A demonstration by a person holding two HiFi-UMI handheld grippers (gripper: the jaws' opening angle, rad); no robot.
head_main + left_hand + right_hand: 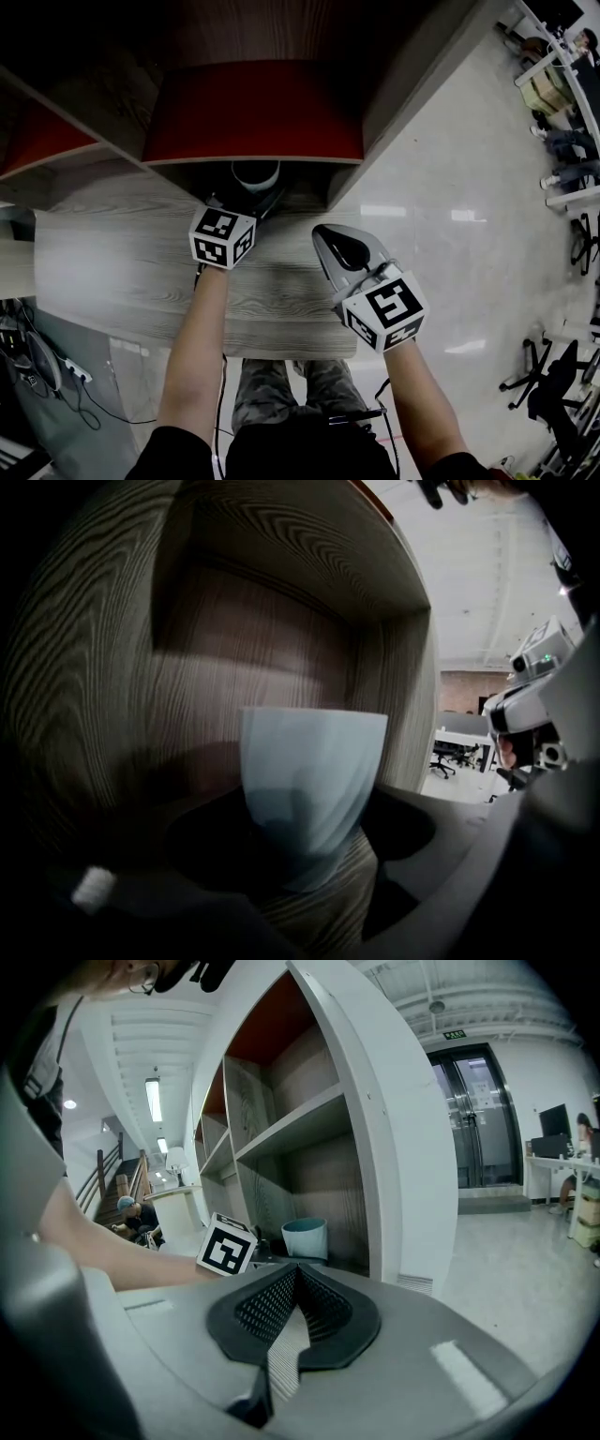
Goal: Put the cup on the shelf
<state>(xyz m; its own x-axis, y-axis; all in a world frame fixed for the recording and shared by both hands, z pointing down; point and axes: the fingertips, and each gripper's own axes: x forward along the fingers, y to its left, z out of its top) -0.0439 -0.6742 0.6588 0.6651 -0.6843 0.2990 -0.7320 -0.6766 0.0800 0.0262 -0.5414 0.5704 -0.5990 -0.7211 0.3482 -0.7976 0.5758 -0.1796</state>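
Observation:
A pale blue cup (255, 174) stands upright in the low open compartment of the wooden shelf (112, 253), its base on the wood-grain board. My left gripper (247, 195) reaches into that compartment, and its dark pads (211, 841) press the cup (314, 780) from both sides. From the right gripper view the cup (305, 1237) shows beside the left gripper's marker cube (226, 1248). My right gripper (325, 234) hovers over the board to the right, outside the compartment, shut with nothing in it (297, 1271).
Red panels (253, 112) line the shelf compartments above the cup. A white upright (403, 1147) bounds the shelf on the right. Glossy floor (450, 216) lies to the right, with office chairs (548, 375) and people at desks farther off. Cables and a power strip (70, 373) lie at lower left.

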